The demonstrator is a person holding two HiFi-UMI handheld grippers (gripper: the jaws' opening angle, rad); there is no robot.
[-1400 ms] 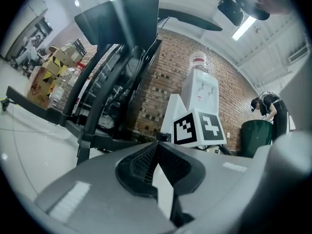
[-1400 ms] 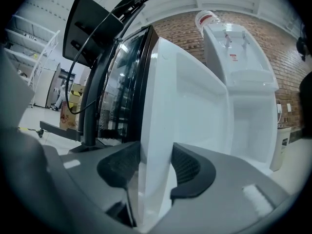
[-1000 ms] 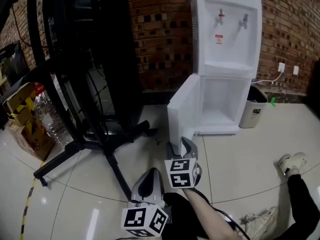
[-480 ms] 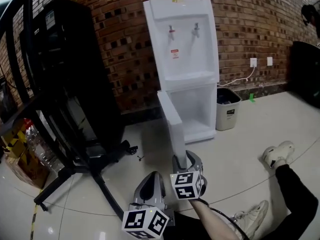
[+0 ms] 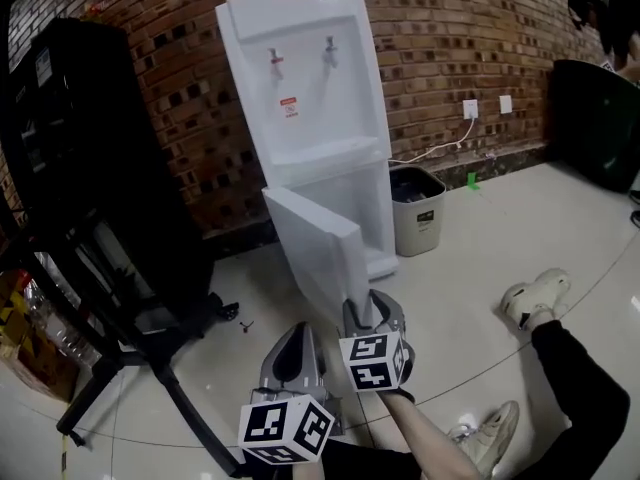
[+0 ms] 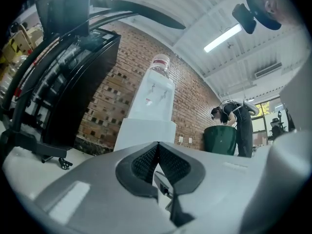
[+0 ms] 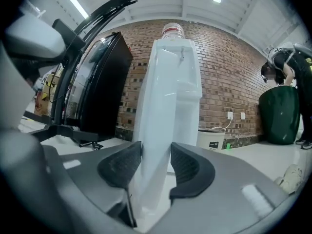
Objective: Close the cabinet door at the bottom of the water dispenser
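White cabinet door [image 5: 318,243] stands ajar at the base of the water dispenser [image 5: 300,78], hinged on its left. Right gripper [image 5: 366,306] pinches the door's upright free edge. Left gripper [image 5: 296,348] is pressed together, empty, farther back. The opening lies ahead, to the right.

Head view has swung round: the water dispenser [image 5: 300,78] sat upper right and is now upper centre-left. A person [image 5: 600,13] bent by a dark container has come into frame at top right.

The right gripper [image 5: 366,306] was low by the cabinet door [image 5: 320,253], just short of its bottom corner. Its jaws now straddle the door's free edge, the gap narrower, pads seemingly on both faces.

The door hides more of the cabinet opening than before. Whether that is swing or viewpoint, can't tell.
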